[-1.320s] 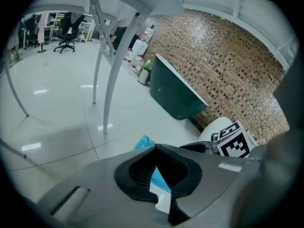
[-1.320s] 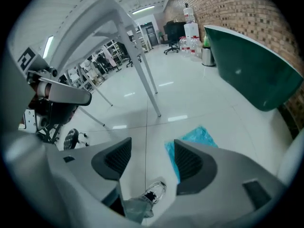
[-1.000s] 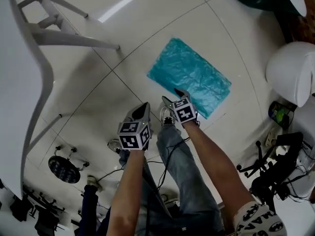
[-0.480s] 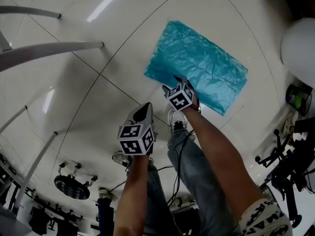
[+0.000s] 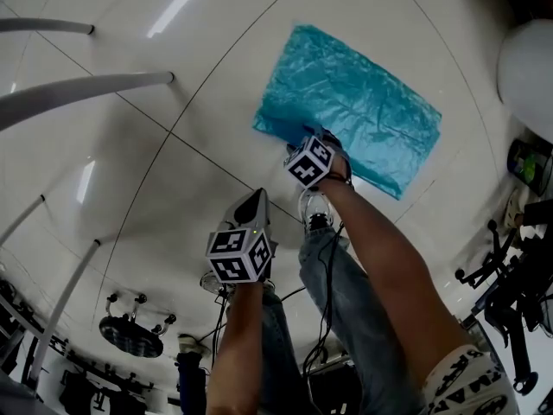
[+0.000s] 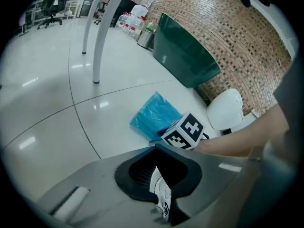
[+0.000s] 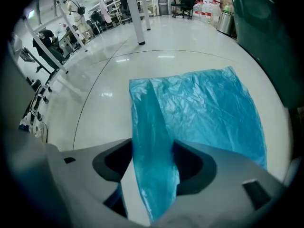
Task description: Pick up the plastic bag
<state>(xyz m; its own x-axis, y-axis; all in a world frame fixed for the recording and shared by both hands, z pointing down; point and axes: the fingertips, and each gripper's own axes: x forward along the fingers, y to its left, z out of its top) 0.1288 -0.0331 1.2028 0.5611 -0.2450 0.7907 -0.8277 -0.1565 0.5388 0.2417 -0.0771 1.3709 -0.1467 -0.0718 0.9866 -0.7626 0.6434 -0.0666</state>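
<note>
Plastic bag (image 5: 359,115): blue and crinkled, spread mostly flat on the white tiled floor (image 5: 173,171), toward 1 o'clock from the middle of the head view.
Right gripper (image 5: 307,137): down at the bag's 7 o'clock edge, jaws pinched together on a strip of the blue film. In the right gripper view that strip rises as a fold between the jaws, while the rest of the sheet lies on the tiles beyond.
Left gripper (image 5: 256,199): held in the air at 7 o'clock from the right gripper, apart from the bag, its jaws closed tip to tip with nothing gripped between them.
White shoe (image 5: 313,206): on the floor just at 6 o'clock of the right gripper; it also shows through the opening behind the left jaws.
Table legs (image 5: 86,93): pale tubes at 10 o'clock in the head view, well apart from the bag.
White round seat (image 5: 527,67): at 3 o'clock of the bag, near the frame edge.
Green bin (image 6: 185,56): in the left gripper view, at 12 o'clock beyond the bag, against a brick wall (image 6: 237,37).
</note>
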